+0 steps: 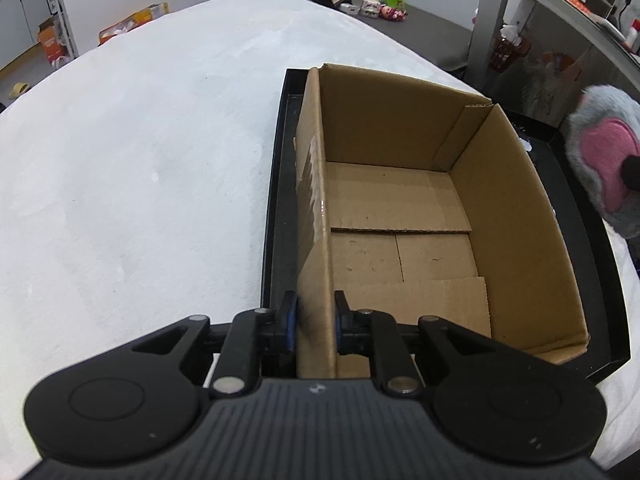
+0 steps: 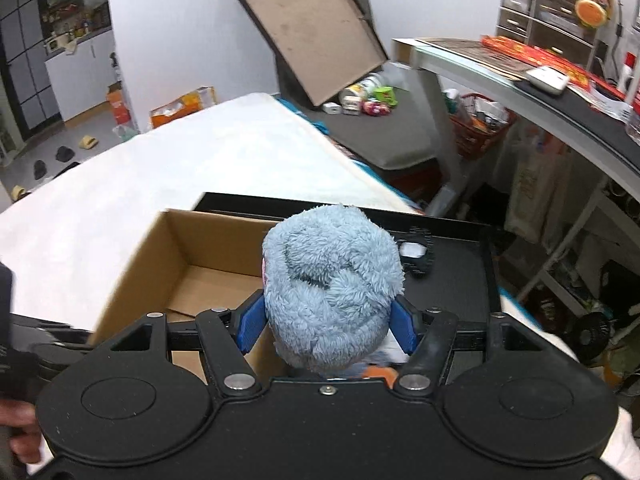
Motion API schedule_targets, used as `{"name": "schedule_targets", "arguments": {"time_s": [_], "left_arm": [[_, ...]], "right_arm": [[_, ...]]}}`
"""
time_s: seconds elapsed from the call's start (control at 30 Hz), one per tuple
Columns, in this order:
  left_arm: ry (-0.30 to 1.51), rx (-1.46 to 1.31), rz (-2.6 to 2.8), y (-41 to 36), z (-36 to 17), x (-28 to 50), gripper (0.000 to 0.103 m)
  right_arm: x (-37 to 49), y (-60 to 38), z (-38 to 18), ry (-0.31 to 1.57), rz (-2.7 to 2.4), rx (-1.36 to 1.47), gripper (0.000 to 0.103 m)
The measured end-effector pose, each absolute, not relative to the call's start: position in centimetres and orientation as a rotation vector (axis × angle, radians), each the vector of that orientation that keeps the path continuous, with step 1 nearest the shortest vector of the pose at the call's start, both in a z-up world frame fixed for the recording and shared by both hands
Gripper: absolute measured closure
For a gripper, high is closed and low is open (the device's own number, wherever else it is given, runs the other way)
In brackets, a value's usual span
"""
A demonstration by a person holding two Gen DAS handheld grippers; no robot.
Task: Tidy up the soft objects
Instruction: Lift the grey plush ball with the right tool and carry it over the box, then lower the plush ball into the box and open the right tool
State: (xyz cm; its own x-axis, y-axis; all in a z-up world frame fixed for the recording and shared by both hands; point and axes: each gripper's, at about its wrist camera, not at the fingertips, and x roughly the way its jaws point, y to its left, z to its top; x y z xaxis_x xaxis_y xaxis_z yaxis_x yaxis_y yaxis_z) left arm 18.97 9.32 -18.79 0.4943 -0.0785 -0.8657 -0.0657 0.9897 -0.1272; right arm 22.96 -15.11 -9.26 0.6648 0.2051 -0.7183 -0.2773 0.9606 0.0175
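An open, empty cardboard box stands in a black tray on a white bed. My left gripper is shut on the box's left wall near its front corner. My right gripper is shut on a blue-grey plush toy and holds it above the box's right wall. The same toy shows at the right edge of the left wrist view, with a pink patch. The left gripper's body shows at the left edge of the right wrist view.
The white bed cover spreads left and beyond the box. The black tray extends right of the box and holds a small black and white item. A desk with clutter stands to the right, and boxes lie on the floor.
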Motion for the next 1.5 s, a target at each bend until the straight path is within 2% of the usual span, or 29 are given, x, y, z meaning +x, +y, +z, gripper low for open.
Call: {"name": "schedule_targets", "arguments": {"time_s": [0.47,1.13,1.27,1.5], "left_arm": [[1.025,-0.221,-0.082,10.6,-19.2,18.8,0.082],[1.009,-0.325,-0.035,12.0,-19.1,18.5,0.082],[1.01,-0.33,-0.03,12.1,-19.1,18.6,0.082],[1.012,-0.33,-0.029,12.1,-19.1,18.7,0.083]], "right_arm": [[22.7,-8.5,-10.0,0.836,0.327,-0.115,0.041],[24.4,-4.3,-12.8,0.906,0.373,-0.095,0.04],[24.9,-3.5,-13.4,0.904,0.383,-0.093,0.044],[25.7,-2.8,-12.8,0.868,0.387,-0.081,0.044]]}}
